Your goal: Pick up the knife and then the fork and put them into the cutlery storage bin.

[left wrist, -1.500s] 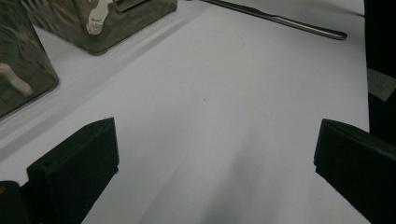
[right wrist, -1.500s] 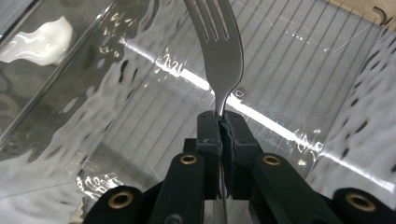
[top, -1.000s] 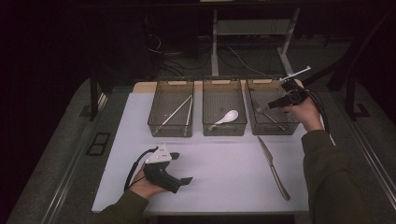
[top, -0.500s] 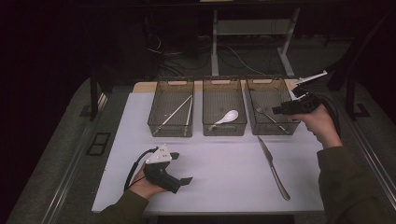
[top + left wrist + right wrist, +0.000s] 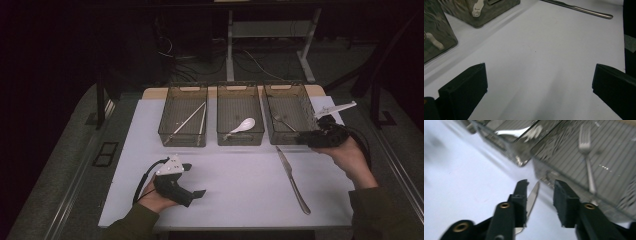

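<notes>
My left gripper [image 5: 197,193] rests on the white mat [image 5: 240,190] near the front edge, unmoved since a second ago, jaws spread wide with nothing between them. The knife [image 5: 292,180] lies on the mat ahead of the right tray [image 5: 287,112], which holds a fork [image 5: 282,120]. My right gripper [image 5: 303,139] has come down from over that tray to its front corner, jaws partly open above the blade tip, gripping nothing. I see no readable writing.
</notes>
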A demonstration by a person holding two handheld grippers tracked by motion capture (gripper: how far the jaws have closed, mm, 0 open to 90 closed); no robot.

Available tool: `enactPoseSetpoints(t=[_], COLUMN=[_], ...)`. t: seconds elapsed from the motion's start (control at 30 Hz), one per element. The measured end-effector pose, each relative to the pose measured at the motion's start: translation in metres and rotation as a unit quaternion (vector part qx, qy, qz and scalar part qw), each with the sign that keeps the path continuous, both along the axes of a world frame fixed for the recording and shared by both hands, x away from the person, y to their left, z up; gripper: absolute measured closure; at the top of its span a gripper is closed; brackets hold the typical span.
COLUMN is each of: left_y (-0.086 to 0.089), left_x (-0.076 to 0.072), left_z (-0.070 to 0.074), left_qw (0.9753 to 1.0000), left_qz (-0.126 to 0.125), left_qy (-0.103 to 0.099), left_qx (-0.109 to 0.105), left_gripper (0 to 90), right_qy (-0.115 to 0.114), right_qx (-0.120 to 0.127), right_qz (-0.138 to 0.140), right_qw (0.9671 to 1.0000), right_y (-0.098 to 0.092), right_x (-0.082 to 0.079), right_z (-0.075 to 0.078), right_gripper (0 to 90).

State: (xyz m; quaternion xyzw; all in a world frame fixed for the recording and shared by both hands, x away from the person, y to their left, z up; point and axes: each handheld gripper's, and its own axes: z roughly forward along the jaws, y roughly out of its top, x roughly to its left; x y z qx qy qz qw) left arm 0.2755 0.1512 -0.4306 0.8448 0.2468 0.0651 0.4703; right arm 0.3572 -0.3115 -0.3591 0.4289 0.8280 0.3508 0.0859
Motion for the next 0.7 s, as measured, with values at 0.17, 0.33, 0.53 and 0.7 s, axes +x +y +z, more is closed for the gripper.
enactPoseSetpoints(t=[0.17,0.33,0.53,0.7], left_y=[0.0,0.0,0.0,0.0], left_x=[0.0,0.0,-0.001,-0.001], left_z=[0.0,0.0,0.0,0.0], left_qw=[1.0,1.0,1.0,1.0], left_qz=[-0.001,-0.001,-0.002,-0.003], left_qy=[0.0,-0.001,-0.001,-0.001], left_qx=[0.0,0.001,0.003,0.006], left_gripper=[0.0,0.0,0.0,0.0], right_qy=[0.002,0.016,0.032,0.039], right_qx=[0.003,-0.007,-0.02,-0.023], right_qz=[0.012,0.026,0.053,0.066], right_qw=[0.9999,0.9995,0.9979,0.9968], right_y=[0.002,0.004,0.009,0.014], right_x=[-0.017,-0.036,-0.059,-0.074], right_z=[-0.013,-0.026,-0.038,-0.045], right_gripper=[77.9,89.3,89.5,89.6])
